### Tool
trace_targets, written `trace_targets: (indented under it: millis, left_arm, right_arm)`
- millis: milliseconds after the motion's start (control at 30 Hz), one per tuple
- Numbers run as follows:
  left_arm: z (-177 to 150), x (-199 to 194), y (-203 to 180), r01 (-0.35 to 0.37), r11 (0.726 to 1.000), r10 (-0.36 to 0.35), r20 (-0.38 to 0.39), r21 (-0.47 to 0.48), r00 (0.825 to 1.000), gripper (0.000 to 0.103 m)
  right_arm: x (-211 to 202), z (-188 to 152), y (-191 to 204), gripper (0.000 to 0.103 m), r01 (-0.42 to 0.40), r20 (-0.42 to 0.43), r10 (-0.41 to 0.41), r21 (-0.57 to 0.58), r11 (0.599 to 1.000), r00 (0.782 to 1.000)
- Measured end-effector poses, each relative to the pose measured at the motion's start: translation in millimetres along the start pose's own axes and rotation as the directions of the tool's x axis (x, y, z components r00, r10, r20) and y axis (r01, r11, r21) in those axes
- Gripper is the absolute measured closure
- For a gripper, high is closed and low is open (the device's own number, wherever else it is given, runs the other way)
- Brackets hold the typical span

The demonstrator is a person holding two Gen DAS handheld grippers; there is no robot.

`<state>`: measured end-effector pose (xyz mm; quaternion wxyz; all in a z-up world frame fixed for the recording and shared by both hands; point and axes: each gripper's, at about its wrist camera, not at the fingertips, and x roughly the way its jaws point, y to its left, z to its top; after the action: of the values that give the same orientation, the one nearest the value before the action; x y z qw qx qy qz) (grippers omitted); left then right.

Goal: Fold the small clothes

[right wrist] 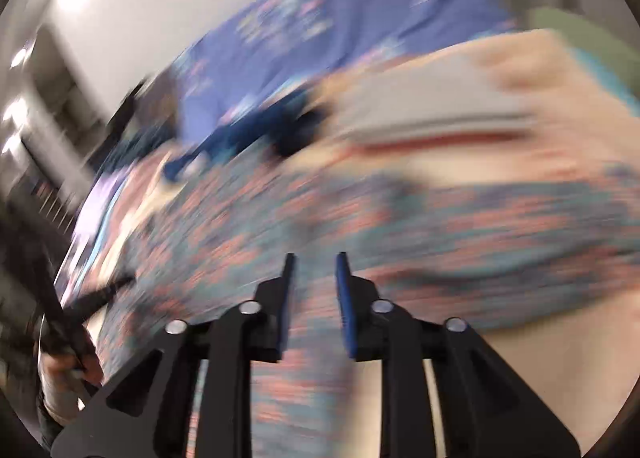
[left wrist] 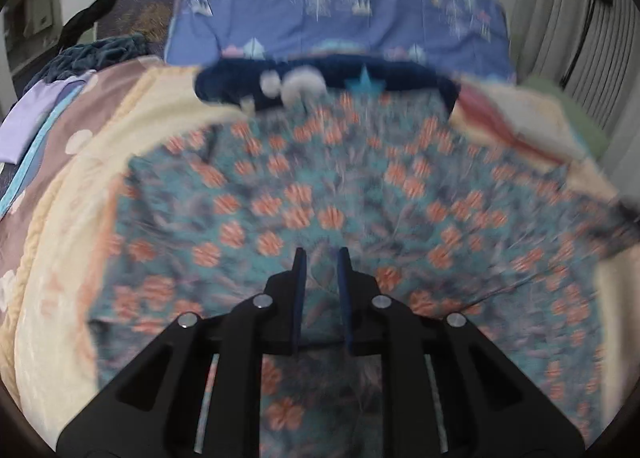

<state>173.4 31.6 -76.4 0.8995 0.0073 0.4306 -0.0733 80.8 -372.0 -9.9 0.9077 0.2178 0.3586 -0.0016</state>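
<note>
A teal garment with orange flowers (left wrist: pixel 320 186) lies spread flat on a cream blanket (left wrist: pixel 60 298). My left gripper (left wrist: pixel 322 252) hovers over its near part, jaws a narrow gap apart with nothing pinched between them. In the heavily blurred right wrist view the same floral garment (right wrist: pixel 280 218) fills the middle. My right gripper (right wrist: pixel 314 256) is above it, jaws apart and empty. A navy garment (left wrist: pixel 320 82) with white shapes and a teal star lies at the floral garment's far edge.
A blue patterned pillow (left wrist: pixel 340 6) sits at the back by the wall. A lilac cloth (left wrist: pixel 28 122) and dark clothes lie at the left, and a curtain (left wrist: pixel 568 18) hangs at the right. A hand (right wrist: pixel 60 374) with the other gripper shows lower left in the right wrist view.
</note>
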Motion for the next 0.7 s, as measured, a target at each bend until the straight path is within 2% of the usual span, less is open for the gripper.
trace_targets:
  millis: [33, 100, 133, 233, 333, 400, 433, 467, 533, 567, 600, 633, 667, 700]
  left_arm:
    - [-8, 17, -4, -0.013, 1.000, 0.014, -0.035, 0.004, 0.999, 0.086]
    - [-17, 23, -10, -0.040, 0.999, 0.039, 0.008, 0.028, 0.999, 0.086]
    - [-15, 21, -11, -0.040, 0.999, 0.040, 0.004, 0.026, 0.999, 0.086]
    - [-18, 21, -5, -0.006, 1.000, 0.006, 0.007, -0.003, 1.000, 0.086]
    - [-19, 20, 1, 0.019, 0.999, -0.019, 0.011, -0.026, 1.000, 0.086]
    - [-18, 19, 0, 0.019, 1.000, -0.018, 0.014, -0.025, 1.000, 0.085]
    - [-17, 19, 0, 0.019, 1.000, -0.019, 0.013, -0.025, 1.000, 0.085]
    - [-17, 19, 1, 0.021, 0.999, -0.020, 0.016, -0.027, 1.000, 0.085]
    - [-16, 18, 3, 0.031, 0.999, -0.031, 0.020, -0.035, 0.999, 0.085]
    - [-16, 18, 3, 0.038, 0.998, -0.037, 0.021, -0.041, 0.999, 0.085]
    - [-17, 18, 5, 0.048, 0.998, -0.047, 0.022, -0.048, 0.999, 0.085]
    - [-17, 18, 7, 0.059, 0.997, -0.058, 0.023, -0.058, 0.998, 0.085]
    - [-17, 17, 8, 0.066, 0.996, -0.065, 0.025, -0.064, 0.998, 0.085]
    - [-17, 17, 9, 0.072, 0.995, -0.070, 0.026, -0.069, 0.997, 0.085]
  right_arm:
    - [-14, 6, -28, 0.077, 0.053, 0.033, -0.055, 0.066, 0.996, 0.998]
    - [-44, 10, -94, 0.077, 0.149, 0.075, -0.172, 0.244, 0.958, 0.982]
    - [-60, 6, -130, 0.076, 0.175, 0.088, -0.220, 0.358, 0.917, 0.971]
    - [-83, -14, -192, 0.073, 0.191, 0.083, -0.282, 0.555, 0.810, 0.956]
    - [-84, -33, -222, 0.064, 0.134, 0.105, -0.271, 0.668, 0.732, 0.957]
    - [-72, -39, -240, 0.059, 0.024, 0.156, -0.197, 0.724, 0.690, 0.968]
    - [-69, -38, -247, 0.059, 0.001, 0.172, -0.190, 0.738, 0.675, 0.967]
    - [-65, -38, -248, 0.059, -0.013, 0.195, -0.200, 0.746, 0.666, 0.960]
    - [-64, -29, -250, 0.062, -0.010, 0.215, -0.221, 0.738, 0.674, 0.951]
    - [-59, -24, -246, 0.078, -0.004, 0.215, -0.222, 0.726, 0.687, 0.951]
    - [-59, -19, -247, 0.098, -0.020, 0.215, -0.197, 0.722, 0.691, 0.957]
    - [-61, -12, -253, 0.098, -0.048, 0.229, -0.176, 0.727, 0.685, 0.957]
    - [-63, -6, -241, 0.098, -0.095, 0.267, -0.148, 0.721, 0.686, 0.952]
    - [-65, 6, -223, 0.098, -0.142, 0.304, -0.100, 0.681, 0.719, 0.948]
